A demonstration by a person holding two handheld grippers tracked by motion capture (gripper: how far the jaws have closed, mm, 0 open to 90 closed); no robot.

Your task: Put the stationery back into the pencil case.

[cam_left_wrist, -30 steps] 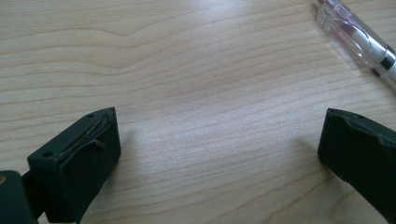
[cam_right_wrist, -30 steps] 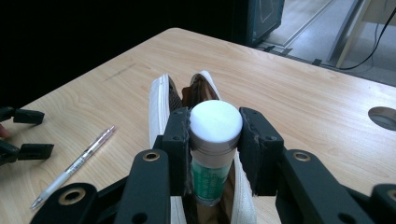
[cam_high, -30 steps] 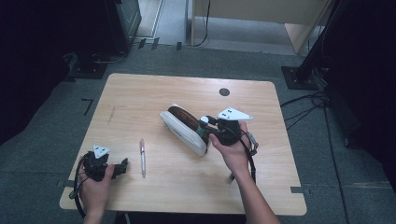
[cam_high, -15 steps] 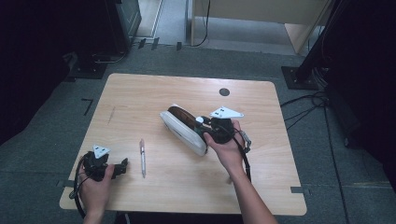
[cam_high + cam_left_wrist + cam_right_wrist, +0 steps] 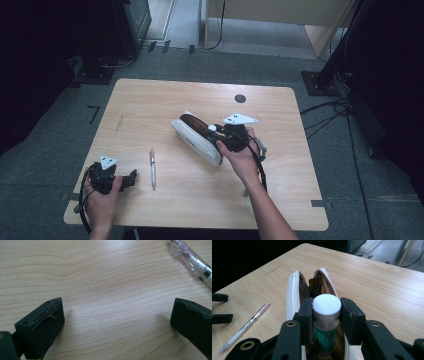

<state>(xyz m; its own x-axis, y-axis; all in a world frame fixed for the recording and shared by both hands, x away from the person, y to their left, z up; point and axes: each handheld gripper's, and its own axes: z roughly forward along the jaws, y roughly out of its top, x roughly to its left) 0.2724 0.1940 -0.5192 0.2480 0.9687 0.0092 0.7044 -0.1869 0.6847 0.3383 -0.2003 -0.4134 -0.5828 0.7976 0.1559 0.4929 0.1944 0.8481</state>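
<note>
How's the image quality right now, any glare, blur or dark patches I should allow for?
High view: table evenly lit, surroundings dark, detail at the right gripper soft. Left gripper view: pale glare on the wood, pen slightly soft at the edge. Right gripper view: white-capped tube and pouch sharp, background black on the left.
</note>
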